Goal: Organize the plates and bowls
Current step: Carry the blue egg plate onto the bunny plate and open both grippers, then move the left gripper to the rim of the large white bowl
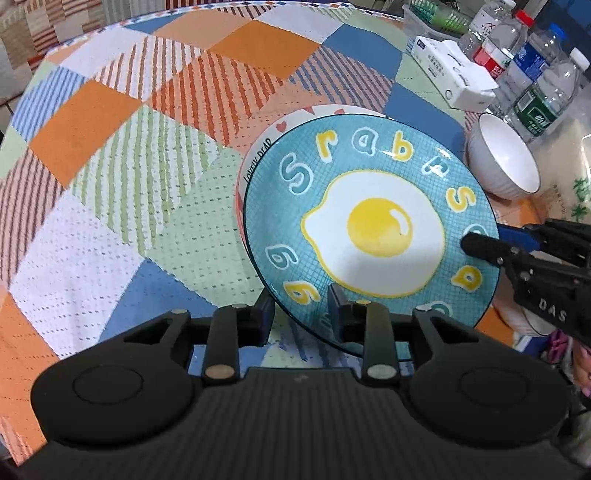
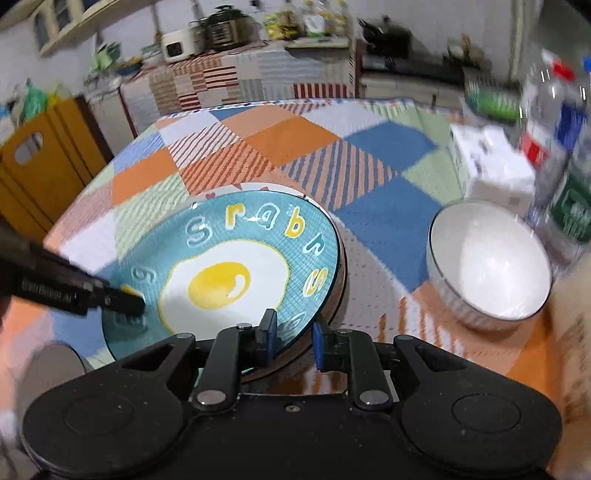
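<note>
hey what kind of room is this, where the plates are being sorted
Likely a home kitchen or dining area: a rice cooker and pressure cooker stand on a counter behind, and the patchwork-cloth table holds an egg plate, white bowl and water bottles.

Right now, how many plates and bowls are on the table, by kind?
Plates: 2, blue egg plate over a heart-rimmed plate
Bowls: 1, white bowl
Total: 3
</note>
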Demonstrator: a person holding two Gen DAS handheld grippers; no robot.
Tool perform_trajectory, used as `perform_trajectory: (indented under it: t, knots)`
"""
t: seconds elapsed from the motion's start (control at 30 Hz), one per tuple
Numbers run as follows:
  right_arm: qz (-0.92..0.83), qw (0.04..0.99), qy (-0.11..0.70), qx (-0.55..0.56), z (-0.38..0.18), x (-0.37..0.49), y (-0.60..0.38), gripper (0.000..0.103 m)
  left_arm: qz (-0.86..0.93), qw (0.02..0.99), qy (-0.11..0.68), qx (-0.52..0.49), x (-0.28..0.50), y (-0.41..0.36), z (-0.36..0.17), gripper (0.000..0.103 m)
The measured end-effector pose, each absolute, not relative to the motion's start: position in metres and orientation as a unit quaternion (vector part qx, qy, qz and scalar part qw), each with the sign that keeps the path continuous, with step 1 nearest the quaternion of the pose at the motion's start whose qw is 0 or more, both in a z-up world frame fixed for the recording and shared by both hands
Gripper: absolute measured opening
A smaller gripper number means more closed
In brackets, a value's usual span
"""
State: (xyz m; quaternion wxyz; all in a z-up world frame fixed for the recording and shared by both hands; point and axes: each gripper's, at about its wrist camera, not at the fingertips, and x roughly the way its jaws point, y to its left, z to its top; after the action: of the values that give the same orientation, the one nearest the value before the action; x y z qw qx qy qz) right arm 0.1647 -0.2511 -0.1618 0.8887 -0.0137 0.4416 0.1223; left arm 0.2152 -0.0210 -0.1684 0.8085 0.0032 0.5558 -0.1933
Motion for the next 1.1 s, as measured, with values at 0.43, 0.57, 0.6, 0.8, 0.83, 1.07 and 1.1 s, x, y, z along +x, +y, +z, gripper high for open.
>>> perform_trajectory:
  t: [0.43, 0.57, 0.6, 0.8, 0.83, 1.07, 1.1]
  knots:
    - [0.054, 0.908, 0.411, -0.055, -0.160, 0.165, -0.239, 0.035, -0.166, 0.819, 0.546, 0.054, 0.211, -0.031, -0.156, 0.026]
    - [0.076, 0.913, 0.399, -0.026, -0.145, 0.153, -0.244, 0.035, -0.170, 0.821, 0.542, 0.061, 0.203, -0.029, -0.148, 0.025]
    - [0.079, 0.915, 0.396, -0.025, -0.141, 0.150, -0.243, 0.036, -0.170, 0.821, 0.541, 0.062, 0.200, -0.028, -0.147, 0.025]
    - [0.103, 0.916, 0.385, -0.041, -0.119, 0.132, -0.235, 0.037, -0.184, 0.815, 0.546, 0.057, 0.183, -0.024, -0.130, 0.025]
    - [0.106, 0.916, 0.384, -0.046, -0.116, 0.129, -0.234, 0.037, -0.188, 0.815, 0.546, 0.057, 0.180, -0.023, -0.126, 0.026]
    - [0.127, 0.916, 0.376, -0.064, -0.106, 0.114, -0.224, 0.038, -0.198, 0.817, 0.537, 0.066, 0.158, -0.017, -0.101, 0.031]
    - [0.130, 0.915, 0.376, -0.066, -0.106, 0.111, -0.222, 0.038, -0.199, 0.817, 0.537, 0.066, 0.155, -0.016, -0.098, 0.034]
